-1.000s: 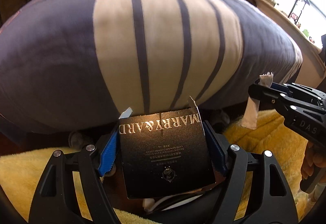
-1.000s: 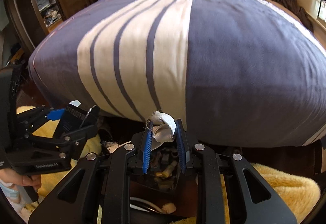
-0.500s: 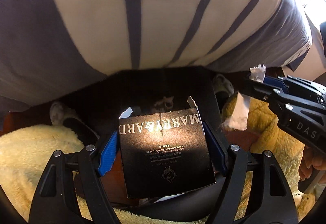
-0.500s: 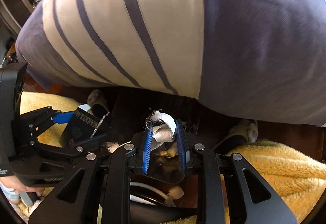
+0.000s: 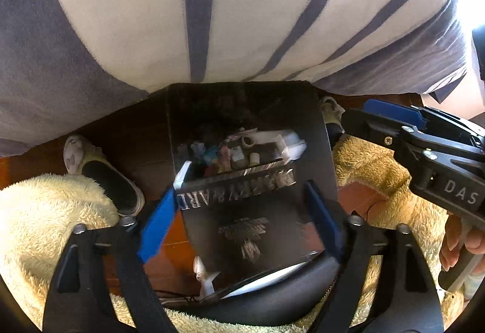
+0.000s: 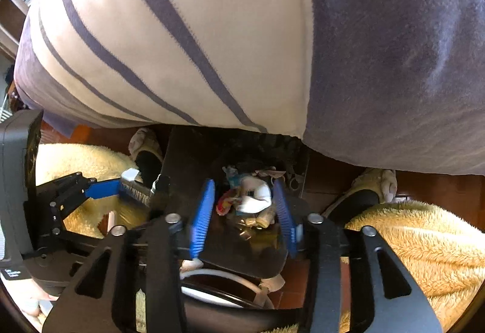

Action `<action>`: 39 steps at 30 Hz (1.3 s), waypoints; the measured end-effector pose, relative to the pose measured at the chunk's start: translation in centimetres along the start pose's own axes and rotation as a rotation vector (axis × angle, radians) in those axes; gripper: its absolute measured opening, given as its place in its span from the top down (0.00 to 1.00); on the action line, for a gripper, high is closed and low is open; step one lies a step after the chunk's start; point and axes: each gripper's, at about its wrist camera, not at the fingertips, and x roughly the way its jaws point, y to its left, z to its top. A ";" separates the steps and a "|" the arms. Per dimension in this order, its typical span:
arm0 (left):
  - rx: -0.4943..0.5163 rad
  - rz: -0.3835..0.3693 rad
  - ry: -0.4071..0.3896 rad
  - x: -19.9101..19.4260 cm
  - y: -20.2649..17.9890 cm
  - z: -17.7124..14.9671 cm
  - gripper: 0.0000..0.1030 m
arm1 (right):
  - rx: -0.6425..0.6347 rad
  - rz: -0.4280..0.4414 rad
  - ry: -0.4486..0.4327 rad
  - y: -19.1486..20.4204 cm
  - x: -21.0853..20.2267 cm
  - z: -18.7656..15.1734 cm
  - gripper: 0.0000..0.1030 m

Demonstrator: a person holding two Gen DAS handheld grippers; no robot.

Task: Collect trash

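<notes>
A black trash bin (image 5: 318,132) stands on the floor against the bed, with mixed trash inside; it also shows in the right wrist view (image 6: 182,163). My left gripper (image 5: 239,202) hangs over it with jaws spread wide. The black "MARRY&ARD" box (image 5: 242,211) is blurred between the jaws and tips into the bin; I cannot tell whether the pads touch it. My right gripper (image 6: 244,196) is open above the bin. The white crumpled tissue (image 6: 256,195) lies blurred between and below its jaws, among the trash. The right gripper also shows in the left wrist view (image 5: 391,117), empty.
The striped purple and cream bedspread (image 5: 212,14) hangs above the bin. Slippers lie left (image 5: 103,175) and right (image 6: 369,190) of the bin on the red-brown floor. Yellow fluffy rugs (image 6: 418,245) lie on both sides. A white-rimmed black object (image 6: 218,287) sits below the grippers.
Both grippers have opened over the bin. The tissue has left the right gripper's jaws and dropped among the trash. The black box has loosened and tilts forward into the bin.
</notes>
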 end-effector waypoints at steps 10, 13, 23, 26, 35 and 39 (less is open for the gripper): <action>0.004 0.049 -0.078 -2.4 -0.3 -0.1 0.08 | 0.031 -0.038 -0.082 -0.5 -2.7 0.4 0.19; 0.003 0.057 -0.111 -3.6 -0.4 -0.3 0.08 | 0.036 -0.052 -0.111 -0.6 -3.8 0.3 0.13; 0.016 0.094 -0.286 -10.5 -1.2 -0.3 0.08 | 0.039 -0.046 -0.214 -0.9 -8.1 0.4 0.06; 0.025 0.115 -0.380 -14.1 -1.5 -0.1 0.08 | 0.034 -0.057 -0.297 -0.6 -11.1 0.8 0.06; 0.054 0.162 -0.680 -25.2 -3.7 -0.3 0.08 | 0.003 -0.128 -0.581 1.2 -21.2 0.9 0.03; 0.058 0.177 -0.785 -29.0 -4.5 -1.0 0.08 | -0.030 -0.150 -0.683 2.3 -24.7 0.7 0.03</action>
